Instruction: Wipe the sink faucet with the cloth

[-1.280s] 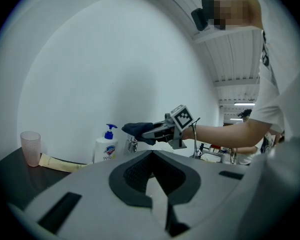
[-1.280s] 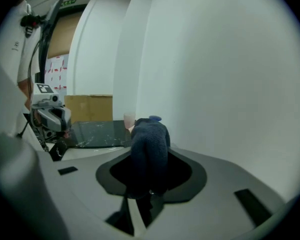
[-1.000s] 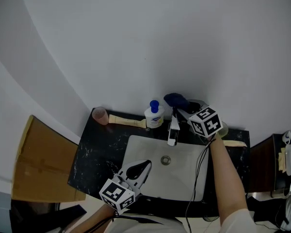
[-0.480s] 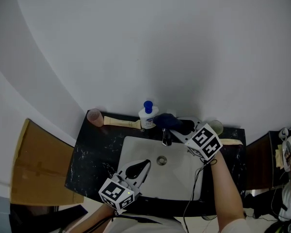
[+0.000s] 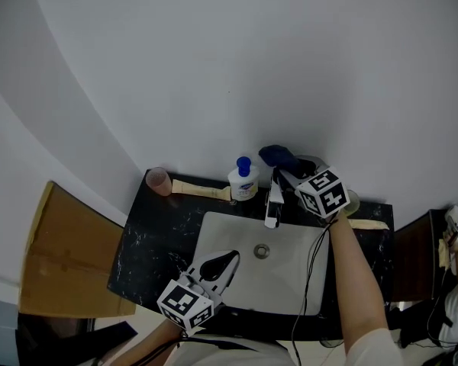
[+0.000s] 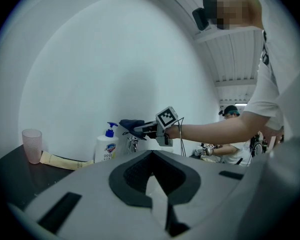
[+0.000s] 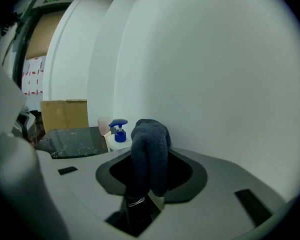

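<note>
The faucet [image 5: 272, 203] has its long axis running from the wall out over the sink [image 5: 214, 239], spout toward the person. Its rear end is hidden behind the dark cloth [image 5: 278, 157], which the right tongs [image 5: 288, 172] clamp (a bunched wad, its folds unclear). The left tongs [image 5: 230, 258] hover pressed together and empty over the sink's near rim.

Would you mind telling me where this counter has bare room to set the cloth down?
The dark counter left of the basin is bare, from the pink cup forward. The back edge is crowded: cup, tube, soap bottle, faucet, and the right gripper holding the cloth.
</note>
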`<state>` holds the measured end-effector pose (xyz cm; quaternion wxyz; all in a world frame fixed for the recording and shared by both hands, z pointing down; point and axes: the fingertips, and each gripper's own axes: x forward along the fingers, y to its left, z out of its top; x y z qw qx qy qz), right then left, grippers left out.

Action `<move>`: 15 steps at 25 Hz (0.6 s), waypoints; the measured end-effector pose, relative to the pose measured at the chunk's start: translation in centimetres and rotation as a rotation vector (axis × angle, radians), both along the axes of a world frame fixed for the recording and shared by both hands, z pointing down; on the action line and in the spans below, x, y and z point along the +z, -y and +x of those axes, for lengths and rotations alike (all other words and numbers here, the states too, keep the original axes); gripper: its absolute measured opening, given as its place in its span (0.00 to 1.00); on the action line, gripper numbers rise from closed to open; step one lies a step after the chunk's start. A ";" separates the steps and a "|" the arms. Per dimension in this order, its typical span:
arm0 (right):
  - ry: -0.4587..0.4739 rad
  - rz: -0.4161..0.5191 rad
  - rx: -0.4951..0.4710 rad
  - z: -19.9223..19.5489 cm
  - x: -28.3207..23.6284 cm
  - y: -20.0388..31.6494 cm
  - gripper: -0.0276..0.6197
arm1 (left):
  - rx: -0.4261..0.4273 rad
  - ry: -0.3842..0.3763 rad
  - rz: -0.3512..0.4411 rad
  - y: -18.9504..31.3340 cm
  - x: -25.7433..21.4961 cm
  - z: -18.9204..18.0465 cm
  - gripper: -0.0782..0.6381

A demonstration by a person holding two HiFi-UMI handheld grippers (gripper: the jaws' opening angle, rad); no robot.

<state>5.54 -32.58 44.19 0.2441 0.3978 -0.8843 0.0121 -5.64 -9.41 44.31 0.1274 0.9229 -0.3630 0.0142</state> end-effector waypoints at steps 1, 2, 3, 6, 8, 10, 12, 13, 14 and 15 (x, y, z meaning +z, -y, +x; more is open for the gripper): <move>0.005 0.002 0.012 0.1 0.0 0.0 0.25 | -0.001 -0.002 0.001 0.0 -0.1 0.0 0.11; 0.006 0.005 0.019 0.1 0.0 -0.2 0.25 | -0.001 -0.003 0.001 -0.1 -0.1 0.0 0.11; 0.005 0.009 0.018 0.1 0.0 -0.7 0.25 | -0.001 -0.004 0.002 -0.1 -0.1 -0.1 0.11; 0.009 -0.001 -0.040 -0.5 0.0 -3.5 0.25 | 0.001 -0.004 0.001 -0.1 -0.1 -0.2 0.11; 0.015 -0.005 -0.087 -0.9 -0.1 -5.7 0.25 | 0.005 -0.003 -0.001 -0.1 -0.1 -0.1 0.11; 0.017 -0.006 -0.120 -1.1 0.0 -7.4 0.25 | 0.015 -0.003 -0.005 -0.1 0.0 0.2 0.11; 0.017 -0.009 -0.140 -1.2 0.1 -8.5 0.25 | 0.024 -0.003 -0.006 -0.1 0.1 0.6 0.11; 0.020 -0.012 -0.149 -1.3 0.2 -8.7 0.25 | 0.027 -0.004 -0.006 -0.1 0.1 0.8 0.11; 0.024 -0.018 -0.157 -1.4 0.3 -8.9 0.25 | 0.029 -0.004 -0.005 0.0 0.1 0.9 0.11; 0.029 -0.024 -0.162 -1.4 0.3 -8.8 0.25 | 0.029 -0.005 -0.003 0.0 0.0 1.0 0.11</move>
